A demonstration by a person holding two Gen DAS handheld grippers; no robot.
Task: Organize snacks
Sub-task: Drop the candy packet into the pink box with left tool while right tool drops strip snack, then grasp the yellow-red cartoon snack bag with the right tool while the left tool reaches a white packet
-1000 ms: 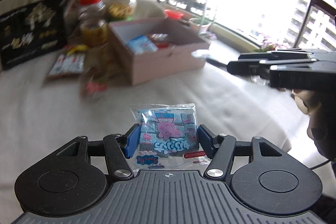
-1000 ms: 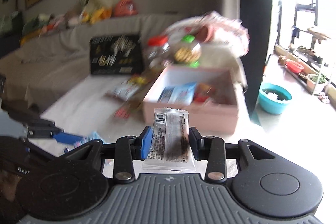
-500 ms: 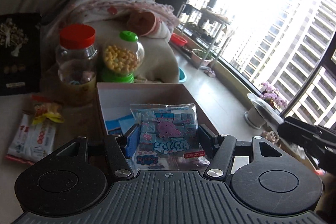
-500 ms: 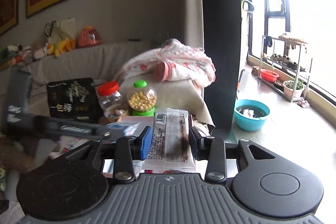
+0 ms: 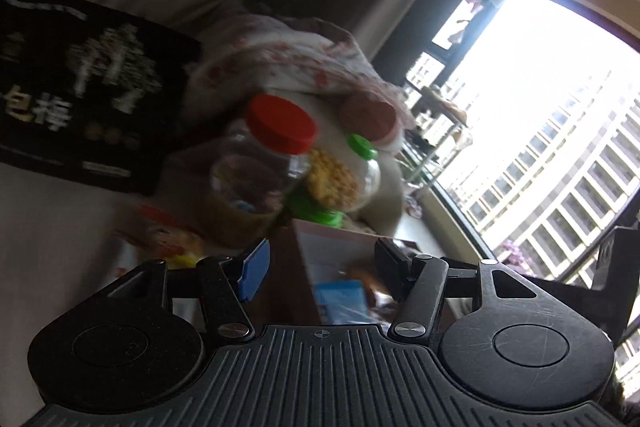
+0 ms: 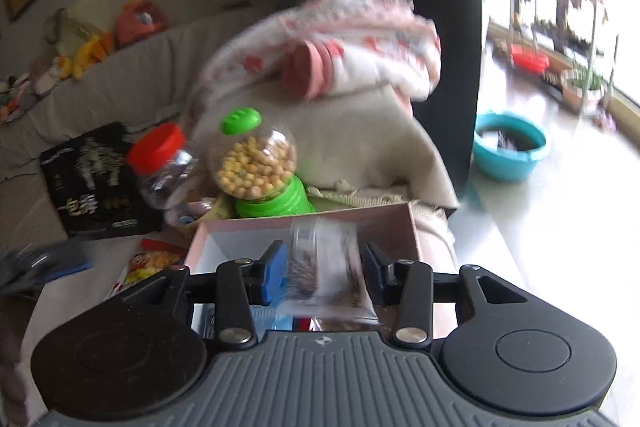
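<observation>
With both jaws spread, the right hand-held gripper (image 6: pixel 324 267) drops a blurred snack packet (image 6: pixel 326 267) mid-frame, and the left hand-held gripper (image 5: pixel 320 267) is empty; the packet may miss the pink box (image 6: pixel 400 217).

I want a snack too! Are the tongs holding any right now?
The left tongs are open and hold nothing. The right tongs look open too, with a blurred clear snack packet between them over the pink box, seemingly let go.

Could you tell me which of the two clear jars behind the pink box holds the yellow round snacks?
The round jar with the green lid and green base, which stands right behind the pink box. The red-lidded jar to its left looks mostly empty.
</observation>
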